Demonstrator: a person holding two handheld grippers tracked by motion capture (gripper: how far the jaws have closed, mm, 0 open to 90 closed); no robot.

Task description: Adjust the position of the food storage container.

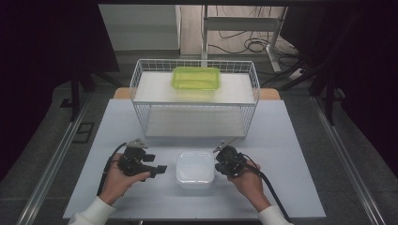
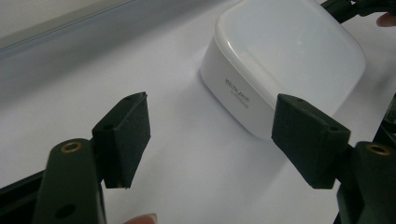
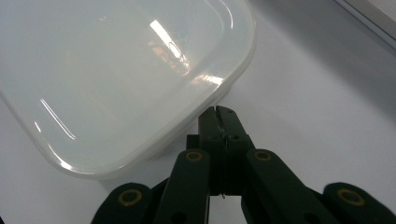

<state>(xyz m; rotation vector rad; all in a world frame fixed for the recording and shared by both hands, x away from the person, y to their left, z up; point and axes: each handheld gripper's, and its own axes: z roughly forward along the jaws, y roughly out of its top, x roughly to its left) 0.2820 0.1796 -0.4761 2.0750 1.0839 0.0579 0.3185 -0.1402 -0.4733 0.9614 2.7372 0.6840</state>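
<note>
The white lidded container [image 1: 195, 168] sits on the table [image 1: 291, 187] between my hands, in front of the wire rack [image 1: 195, 96]. My left gripper [image 2: 210, 140] has its jaws apart, aimed at the container's side; my right gripper [image 3: 219, 116] is pressed together, its tip just under the lid's rim. I judge I'm at the approach; next I must steady the box and pry the lid. A green container [image 1: 196, 78] rests on the rack, well clear.

The high view looks forward and down over the table [image 1: 141, 197] from its near edge. The left gripper view sits low and close, facing a white box [image 2: 285, 60] from one side; the right gripper view faces the same box [image 3: 116, 70] closer, from the opposite side.
</note>
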